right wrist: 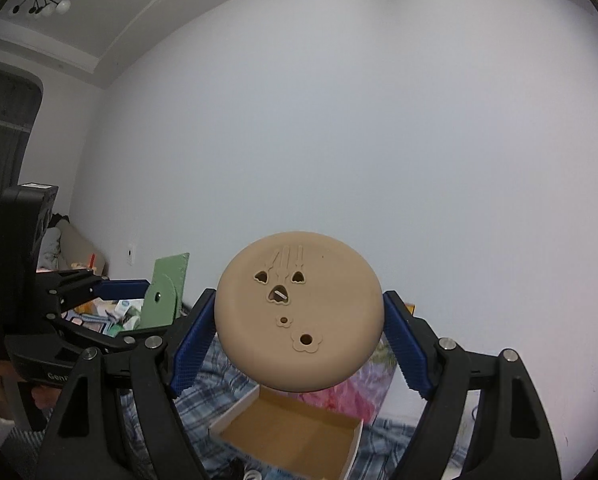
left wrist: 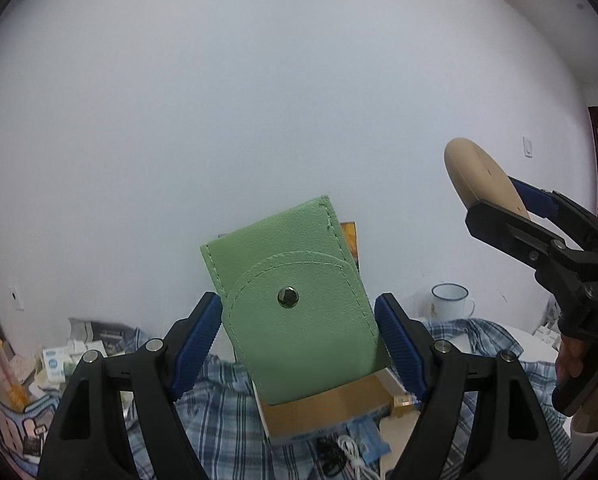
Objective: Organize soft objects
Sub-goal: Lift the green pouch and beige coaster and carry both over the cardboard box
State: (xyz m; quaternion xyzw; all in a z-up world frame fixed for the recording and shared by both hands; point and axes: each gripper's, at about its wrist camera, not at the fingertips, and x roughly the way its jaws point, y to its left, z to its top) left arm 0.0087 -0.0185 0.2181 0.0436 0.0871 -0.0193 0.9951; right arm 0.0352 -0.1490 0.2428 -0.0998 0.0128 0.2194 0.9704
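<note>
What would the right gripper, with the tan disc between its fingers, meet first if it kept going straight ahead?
Probably only the bare white wall. The right gripper points about level, above the open cardboard box, with nothing between; how far off the wall is cannot be judged.

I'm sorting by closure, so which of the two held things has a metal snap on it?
The green pouch in the left gripper; the tan disc in the right gripper has only cut-out holes.

I've got the left hand-held gripper raised, roughly level, blue pads clamped wide on a load. The right hand-held gripper sits alongside, level, likewise clamped wide.
</note>
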